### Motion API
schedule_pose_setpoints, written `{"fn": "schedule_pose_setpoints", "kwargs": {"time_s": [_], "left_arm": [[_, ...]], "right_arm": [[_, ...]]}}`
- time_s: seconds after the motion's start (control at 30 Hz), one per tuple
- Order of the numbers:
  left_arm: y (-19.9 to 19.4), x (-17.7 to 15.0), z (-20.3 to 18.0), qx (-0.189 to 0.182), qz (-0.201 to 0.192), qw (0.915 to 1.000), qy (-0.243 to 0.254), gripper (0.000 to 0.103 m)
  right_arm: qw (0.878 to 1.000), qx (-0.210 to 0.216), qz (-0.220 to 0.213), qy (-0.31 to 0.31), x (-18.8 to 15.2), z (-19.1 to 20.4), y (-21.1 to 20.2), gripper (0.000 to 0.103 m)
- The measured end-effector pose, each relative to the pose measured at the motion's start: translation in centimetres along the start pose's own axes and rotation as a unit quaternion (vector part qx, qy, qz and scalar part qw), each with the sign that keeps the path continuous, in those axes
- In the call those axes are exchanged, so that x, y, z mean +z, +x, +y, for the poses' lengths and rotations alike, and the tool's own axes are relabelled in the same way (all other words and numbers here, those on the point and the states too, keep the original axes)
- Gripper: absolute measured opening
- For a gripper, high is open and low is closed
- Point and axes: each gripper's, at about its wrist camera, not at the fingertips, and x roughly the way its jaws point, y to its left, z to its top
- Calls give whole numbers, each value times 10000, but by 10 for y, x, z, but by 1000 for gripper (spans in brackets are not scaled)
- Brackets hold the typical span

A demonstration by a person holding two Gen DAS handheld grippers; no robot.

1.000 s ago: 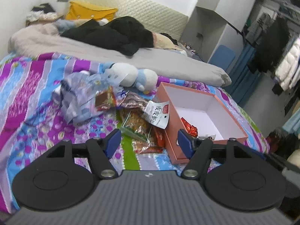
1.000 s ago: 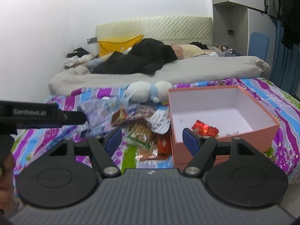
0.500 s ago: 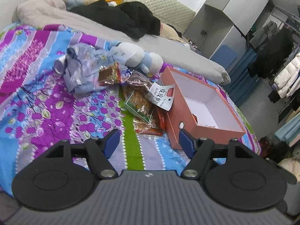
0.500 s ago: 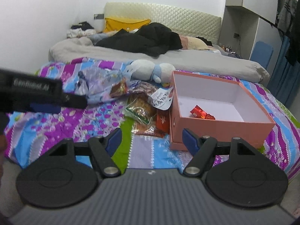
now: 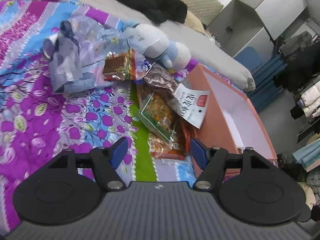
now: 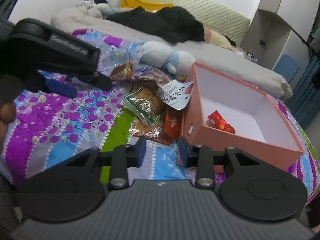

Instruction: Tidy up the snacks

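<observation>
Pink box (image 6: pixel 236 140) beside snack packs (image 6: pixel 148 104), right gripper (image 6: pixel 162 152) closing, empty.

**Setting: lived-in home bedroom**

Premises are a domestic bedroom. A bed with a floral purple and blue bedspread (image 5: pixel 60 120) fills the views, backed by a quilted cream headboard (image 6: pixel 210 14). A grey duvet (image 6: pixel 230 60), dark clothing (image 6: pixel 170 24) and a yellow pillow (image 6: pixel 144 2) lie heaped near it. A plush toy (image 5: pixel 158 44) rests on the spread. Coats hang on a rail (image 5: pixel 300 60) beside a white wardrobe (image 5: pixel 270 10)
</observation>
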Motion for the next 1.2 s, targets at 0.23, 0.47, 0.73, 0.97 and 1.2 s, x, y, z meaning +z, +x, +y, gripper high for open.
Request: {"fn": "schedule_pose_setpoints", "kwargs": {"time_s": [0.23, 0.47, 0.73, 0.97, 1.2], "left_arm": [[64, 23, 19, -164, 214, 9996, -26, 73], [116, 35, 31, -374, 447, 9982, -135, 66], [150, 35, 28, -395, 623, 9972, -98, 37], [149, 35, 26, -361, 477, 9978, -284, 15], [117, 31, 15, -318, 354, 9987, -206, 10]], "right_arm": [[9983, -191, 50, -541, 11, 18, 65, 30], [9933, -639, 189, -949, 12, 22, 118, 29], [9884, -905, 245, -1191, 5, 24, 147, 25], [9882, -889, 273, -1220, 7, 20, 149, 10], [9911, -664, 276, -1124, 13, 13, 125, 7]]}}
